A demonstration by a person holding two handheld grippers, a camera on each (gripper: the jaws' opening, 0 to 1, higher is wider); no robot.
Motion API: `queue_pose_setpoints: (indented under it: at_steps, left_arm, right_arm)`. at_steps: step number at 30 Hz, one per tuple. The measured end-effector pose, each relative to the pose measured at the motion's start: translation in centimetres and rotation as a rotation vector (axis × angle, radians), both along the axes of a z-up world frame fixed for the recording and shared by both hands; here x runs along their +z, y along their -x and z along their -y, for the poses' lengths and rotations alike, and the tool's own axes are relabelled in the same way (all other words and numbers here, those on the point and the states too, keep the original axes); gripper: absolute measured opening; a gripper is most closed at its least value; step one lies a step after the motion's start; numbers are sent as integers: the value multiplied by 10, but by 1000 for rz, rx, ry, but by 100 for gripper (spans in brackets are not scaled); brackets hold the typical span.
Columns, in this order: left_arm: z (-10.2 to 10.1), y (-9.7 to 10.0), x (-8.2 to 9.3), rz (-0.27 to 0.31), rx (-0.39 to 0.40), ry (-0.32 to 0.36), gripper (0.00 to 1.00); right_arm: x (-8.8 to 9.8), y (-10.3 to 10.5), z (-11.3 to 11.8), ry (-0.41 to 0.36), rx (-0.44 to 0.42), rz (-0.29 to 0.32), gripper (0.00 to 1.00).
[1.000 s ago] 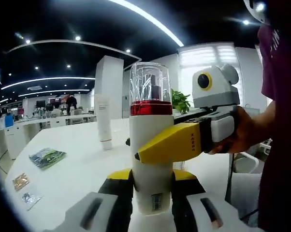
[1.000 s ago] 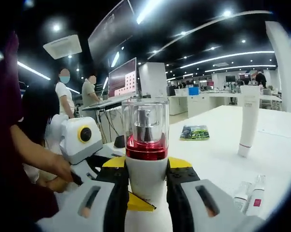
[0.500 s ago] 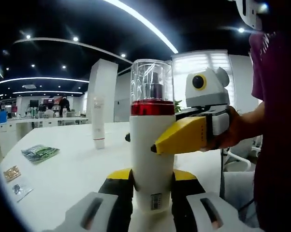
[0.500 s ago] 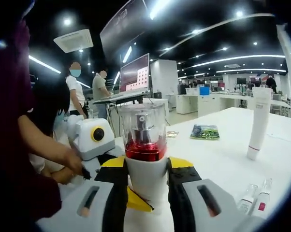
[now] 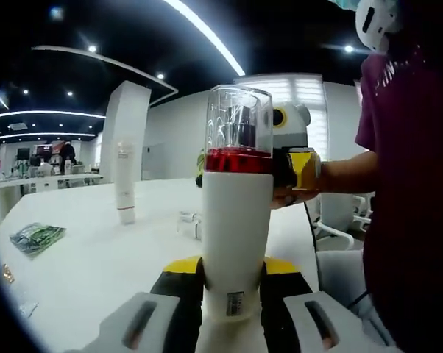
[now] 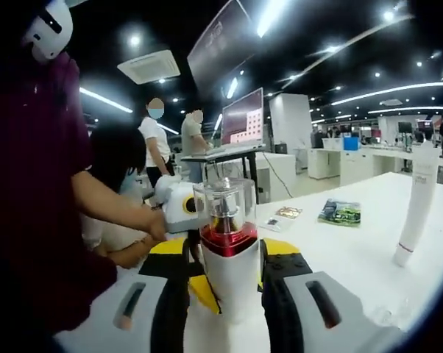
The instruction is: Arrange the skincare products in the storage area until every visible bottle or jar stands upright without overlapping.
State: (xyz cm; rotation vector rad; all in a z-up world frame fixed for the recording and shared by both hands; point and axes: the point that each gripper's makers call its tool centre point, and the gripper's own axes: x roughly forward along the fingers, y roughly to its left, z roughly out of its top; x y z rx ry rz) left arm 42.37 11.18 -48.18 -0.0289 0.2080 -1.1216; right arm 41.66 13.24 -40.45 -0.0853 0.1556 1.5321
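Bottle [image 5: 236, 220], white with a red band and a clear cap, is held upright and dead centre in the left gripper view, pinched low on its body by the yellow-tipped jaws of the left gripper [image 5: 232, 294]. In the right gripper view the same bottle [image 6: 229, 265] is seen between the jaws of the right gripper [image 6: 225, 294]; whether those jaws press on it or merely flank it cannot be told. Behind the bottle in the left gripper view, the right gripper [image 5: 295, 165] is partly hidden, gripped by a hand [image 5: 291, 195] from the right. A white table [image 5: 96, 257] spreads below. On it a tall white tube [image 5: 124, 184] stands on its cap, well apart from the bottle, with a green packet [image 5: 34, 237] lying flat nearer the edge. Something small and clear [image 5: 188, 224] sits just beside the bottle, too blurred to name. In the right gripper view the tube [image 6: 416, 202] and packet [image 6: 339, 212] are found again, and two people [image 6: 170, 147] stand at a monitor [image 6: 242, 118] far behind.
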Motion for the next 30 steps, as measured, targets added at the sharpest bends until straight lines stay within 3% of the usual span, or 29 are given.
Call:
queue_pose_setpoints:
  at_steps: [5,9,10,12,16,18,20,23,30]
  left_arm:
    - [1,3,0,-1,-63,-1,29]
    - [7,13,0,-44,-117,12,29]
    - [8,13,0,-50,-114,16,29]
    - [8,12,-1,-43,-93,7,29]
    - [6,10,-3,-43,-30,-31,30]
    - [7,10,-1,-84,-11,-26,30]
    - [8,10,6,-64,12,-16,31]
    - [11,7,28,-37,45,72,33]
    - [15,5,35,26,34,18,33]
  right_arm:
    - [11,6,-8,-7,52,36,39]
    - [6,-1,-8,32,17,89,28]
    - [7,3,-11,23,37,59,28]
    - [5,1,-11,25,9,62,27]
    - [5,-1,-9,9,-47,109,27]
    - [5,0,-9,7,-89,124,27]
    - [6,0,-8,5,-128,142,27]
    - [7,-2,-7,6,-202,145,27]
    - [7,-4,-3,-17,-317,149,27]
